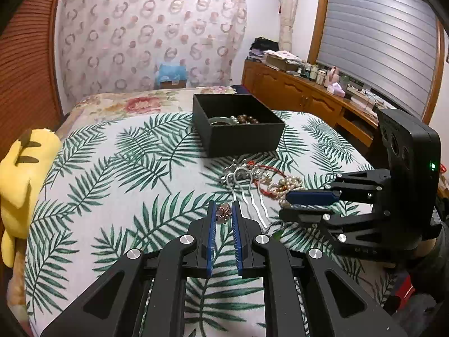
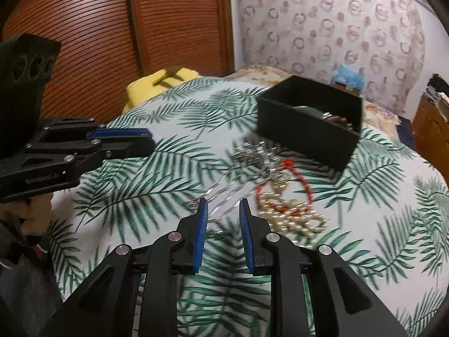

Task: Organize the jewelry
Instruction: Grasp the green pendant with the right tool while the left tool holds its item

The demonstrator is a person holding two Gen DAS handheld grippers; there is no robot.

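Jewelry (image 1: 262, 181) lay tangled on the bed (image 1: 112, 168) beside a black box (image 1: 238, 125). The left claw (image 1: 223, 210) pinched a small flower-shaped ornament (image 1: 223, 213); the right claw (image 2: 223, 207) stood spread, holding nothing.

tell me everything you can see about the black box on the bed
The black box is a matte, rectangular, open-topped container with straight walls and no lid in view; it looks like card or plastic. It sits upright on the palm-leaf bedspread, beyond the loose jewelry pile, which lies near its front wall. Inside are a pale green bangle and a brown bead bracelet. Neither hand-held gripper touches it.
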